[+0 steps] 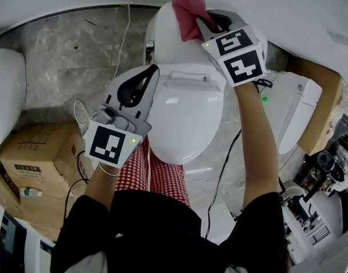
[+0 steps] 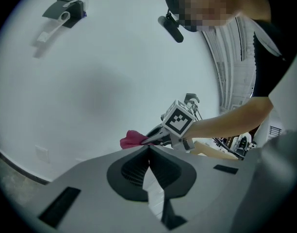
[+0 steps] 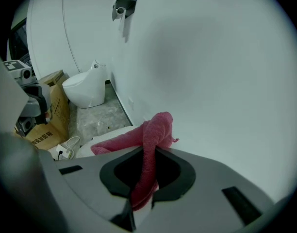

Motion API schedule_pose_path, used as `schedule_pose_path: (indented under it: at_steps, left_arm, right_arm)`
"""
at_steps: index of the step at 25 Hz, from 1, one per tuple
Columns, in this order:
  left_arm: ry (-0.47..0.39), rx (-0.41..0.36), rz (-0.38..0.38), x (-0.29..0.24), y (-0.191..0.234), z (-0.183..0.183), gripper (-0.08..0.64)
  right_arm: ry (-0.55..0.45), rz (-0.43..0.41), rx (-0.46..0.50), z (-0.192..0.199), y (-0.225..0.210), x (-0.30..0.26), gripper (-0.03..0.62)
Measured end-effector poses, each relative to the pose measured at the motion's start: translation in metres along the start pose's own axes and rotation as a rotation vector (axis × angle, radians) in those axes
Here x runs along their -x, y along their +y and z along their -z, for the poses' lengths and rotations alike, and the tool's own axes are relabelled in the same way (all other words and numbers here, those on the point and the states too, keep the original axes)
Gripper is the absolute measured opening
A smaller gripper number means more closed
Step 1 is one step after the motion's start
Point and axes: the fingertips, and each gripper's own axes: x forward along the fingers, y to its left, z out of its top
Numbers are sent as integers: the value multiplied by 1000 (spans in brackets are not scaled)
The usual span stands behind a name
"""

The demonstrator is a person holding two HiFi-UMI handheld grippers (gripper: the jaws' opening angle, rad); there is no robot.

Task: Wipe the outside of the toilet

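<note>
A white toilet (image 1: 185,115) with its lid down stands right below me. Its rounded back part (image 1: 165,38) sits against the white wall. My right gripper (image 1: 204,20) is over that back part, shut on a pink cloth (image 1: 188,10) that bunches up against the wall. In the right gripper view the pink cloth (image 3: 151,135) runs between the jaws of the right gripper (image 3: 149,152) and drapes to the left. My left gripper (image 1: 153,70) hovers beside the toilet's left flank, jaws together and holding nothing. The left gripper view shows the left gripper (image 2: 148,148) shut, with the cloth (image 2: 133,139) beyond it.
Cardboard boxes (image 1: 37,152) stand at the left. A second toilet (image 1: 296,115) and a carton are at the right. Cables (image 1: 222,175) trail over the marble floor (image 1: 66,61). Another toilet (image 3: 85,89) stands by the wall in the right gripper view.
</note>
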Motion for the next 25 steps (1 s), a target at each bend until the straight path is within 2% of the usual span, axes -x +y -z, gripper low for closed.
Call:
schedule_pose_path:
  at_steps: [6,12,17,25]
  left_arm:
    - [26,-39,26,-10,-17,9,9]
    - [48,-43,43,-18,-30,19,9]
    - [66,-47,66,-28,-42,22,9]
    - [81,-57,84,-39,-52,27,9]
  right_arm:
    - [-28,55,-35,19,-18,16,54]
    - [-54,84,-84,38,-38,27,54]
    - [-40,124,-47,54,-52,37,54]
    - [-32,145,-95,80,-72,47,54]
